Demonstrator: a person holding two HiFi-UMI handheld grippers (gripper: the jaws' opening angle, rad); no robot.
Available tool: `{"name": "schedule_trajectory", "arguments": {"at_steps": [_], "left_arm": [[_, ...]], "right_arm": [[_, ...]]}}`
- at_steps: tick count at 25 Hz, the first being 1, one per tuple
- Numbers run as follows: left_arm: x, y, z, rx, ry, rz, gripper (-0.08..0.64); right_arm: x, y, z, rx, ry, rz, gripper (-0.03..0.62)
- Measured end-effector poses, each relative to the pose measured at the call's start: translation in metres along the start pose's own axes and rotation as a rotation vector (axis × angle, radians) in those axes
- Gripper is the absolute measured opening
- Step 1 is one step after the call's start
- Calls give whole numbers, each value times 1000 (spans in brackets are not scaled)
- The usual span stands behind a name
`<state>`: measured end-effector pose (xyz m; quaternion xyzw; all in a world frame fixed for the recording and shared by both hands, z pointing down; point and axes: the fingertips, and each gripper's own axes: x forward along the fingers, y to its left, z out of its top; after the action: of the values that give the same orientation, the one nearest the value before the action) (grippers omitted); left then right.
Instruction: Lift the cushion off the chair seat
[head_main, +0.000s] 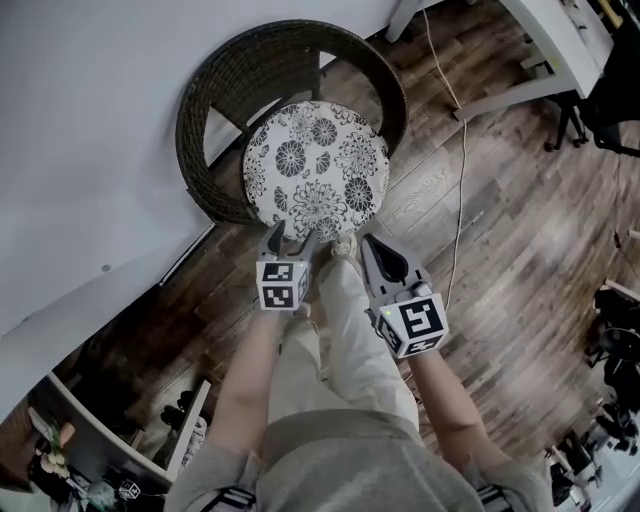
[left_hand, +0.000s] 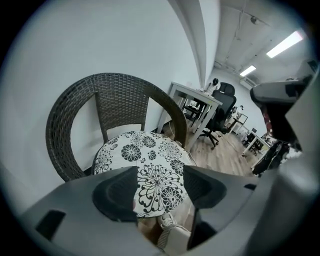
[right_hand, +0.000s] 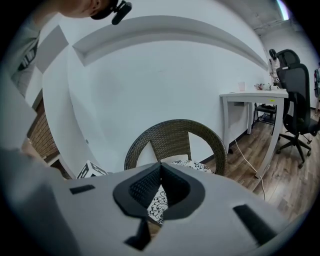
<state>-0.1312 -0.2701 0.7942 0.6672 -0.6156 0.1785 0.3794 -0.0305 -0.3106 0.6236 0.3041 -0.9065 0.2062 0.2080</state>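
Head view: One round black-and-white floral cushion (head_main: 315, 170) lay flat on the seat of one dark woven wicker chair (head_main: 200, 110), which stood against the white wall. Two grippers were in frame. The left gripper (head_main: 290, 240) sat at the cushion's near edge with its two jaws spread. The right gripper (head_main: 372, 248) was just beside that edge, off the cushion, with its jaws drawn to a single point. One white cable (head_main: 462, 180) ran across the brown wood-plank floor (head_main: 520, 220).

Left gripper view: The left gripper (left_hand: 160, 172) had its jaws released and wide apart. The near edge of the cushion (left_hand: 145, 155) lay in the gap between them. Contact between pads and fabric could not be determined. The chair (left_hand: 65, 115) curved behind the cushion. One white desk (left_hand: 192, 92) and one black office chair (left_hand: 222, 107) stood farther back.

Right gripper view: The right gripper (right_hand: 160, 167) had its jaws clenched, tips meeting, with nothing held between them. The chair (right_hand: 170, 132) and a strip of the cushion (right_hand: 192, 165) showed beyond the jaws.
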Motion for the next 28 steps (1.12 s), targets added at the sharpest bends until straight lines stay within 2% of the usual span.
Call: {"name": "schedule_trajectory", "arguments": {"at_steps": [14, 28], "left_arm": [[70, 21, -88, 69, 203, 44, 275], [102, 41, -123, 71, 261, 116, 275]], "right_arm": [[31, -19, -50, 57, 75, 20, 2], [40, -22, -79, 97, 112, 26, 2]]}}
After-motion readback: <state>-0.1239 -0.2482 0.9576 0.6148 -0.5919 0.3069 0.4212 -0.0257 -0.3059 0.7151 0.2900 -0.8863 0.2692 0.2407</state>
